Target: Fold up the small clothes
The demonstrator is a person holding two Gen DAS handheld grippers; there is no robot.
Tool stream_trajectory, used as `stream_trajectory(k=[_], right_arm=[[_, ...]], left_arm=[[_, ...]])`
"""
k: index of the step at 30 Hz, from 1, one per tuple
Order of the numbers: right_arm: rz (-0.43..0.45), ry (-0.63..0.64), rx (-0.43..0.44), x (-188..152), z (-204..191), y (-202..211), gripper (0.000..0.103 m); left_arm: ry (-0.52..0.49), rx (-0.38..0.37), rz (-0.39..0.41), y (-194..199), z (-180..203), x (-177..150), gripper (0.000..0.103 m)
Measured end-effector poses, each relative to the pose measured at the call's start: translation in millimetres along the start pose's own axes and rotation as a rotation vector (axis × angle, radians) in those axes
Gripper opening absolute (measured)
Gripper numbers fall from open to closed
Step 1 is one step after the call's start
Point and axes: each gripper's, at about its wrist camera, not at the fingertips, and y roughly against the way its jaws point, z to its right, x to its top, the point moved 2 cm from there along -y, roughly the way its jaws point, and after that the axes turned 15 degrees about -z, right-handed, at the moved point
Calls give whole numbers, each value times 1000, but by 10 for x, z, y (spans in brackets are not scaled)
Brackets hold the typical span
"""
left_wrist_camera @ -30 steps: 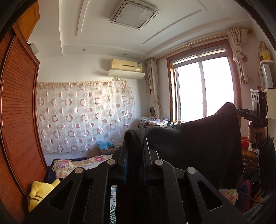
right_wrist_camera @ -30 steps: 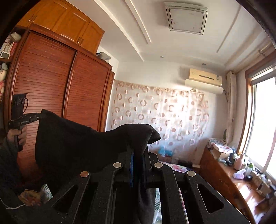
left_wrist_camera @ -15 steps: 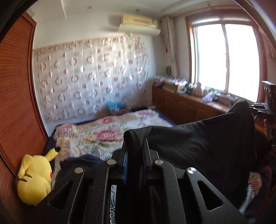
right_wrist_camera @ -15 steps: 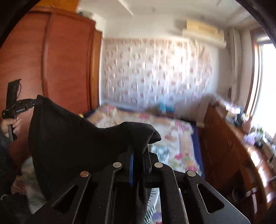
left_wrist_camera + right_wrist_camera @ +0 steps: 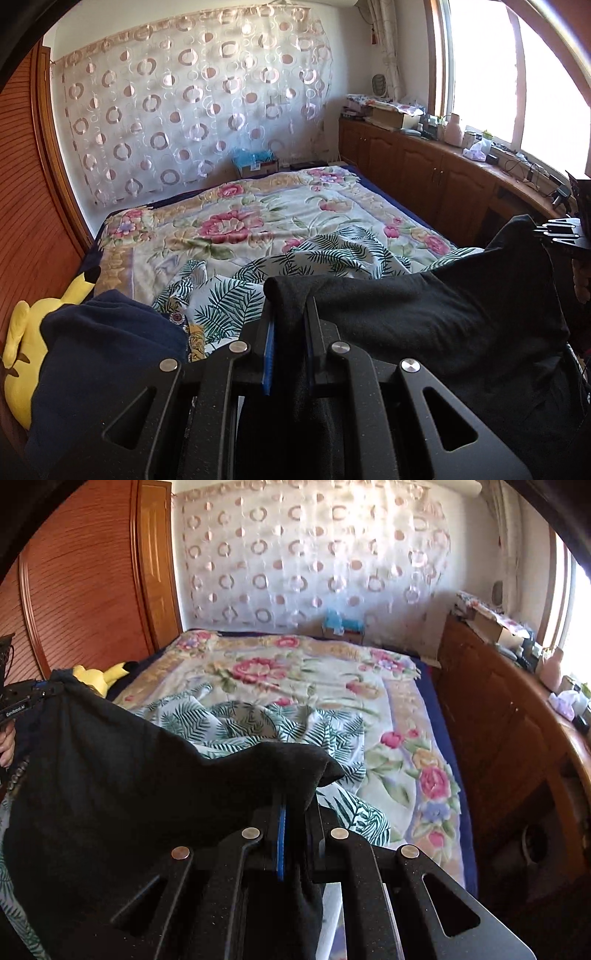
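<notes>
A black garment [image 5: 424,314] hangs stretched between my two grippers above the bed. The left gripper [image 5: 290,306] is shut on one top corner of it, with cloth bunched between the fingers. Its other corner is pinched by the right gripper [image 5: 554,230], seen at the far right of the left wrist view. From the right wrist, the right gripper [image 5: 295,797] is shut on the black garment [image 5: 129,775], whose far corner runs to the left gripper [image 5: 44,690] at the left edge, with a hand below it.
A floral bedspread [image 5: 258,214] covers the bed, with a crumpled fern-print sheet [image 5: 295,258] on the near part. A dark blue garment [image 5: 103,343] and a yellow plush toy [image 5: 22,354] lie at the left. Wooden cabinets [image 5: 424,166] line the right; a wooden wardrobe [image 5: 74,590] stands left.
Both grippers came down and tipped forward with the black garment still held between them. The view swung from the ceiling and window down to the bed.
</notes>
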Motion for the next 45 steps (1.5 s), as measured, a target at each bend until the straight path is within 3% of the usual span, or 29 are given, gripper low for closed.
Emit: stream_trajectory(k=[9,25,29,32,34,36,41,45], right_arm=[[-45,-46,7,-41,53,-459,8],[-104,-69,-10,-5,48,-756,8],[-111,-76,-21,-5,60,-758,14],[-123,-92,-47,-8,60,-751,26],[-120,-88,-47,-15,57,-699,27],[-108,-93,-45,-33,53,-601,30],[-55,-120,-48,-213,8,-315,48],[-38,-128,-79,-488,-102,-87,49]], left_arm=[[34,22,-45,-319,-24,-71,15],[26,25,-61,-437,-45,-68,15],[18,51,-50,-396,-30,-89,34],[13,13,-43,-296,6,-141,45],[-4,-14,-48,-218,67,-211,56],[-17,-24,-44,-141,131,-283,81],[5,-66,-52,-36,180,-555,84],[37,-113,-74,-35,162,-771,84]])
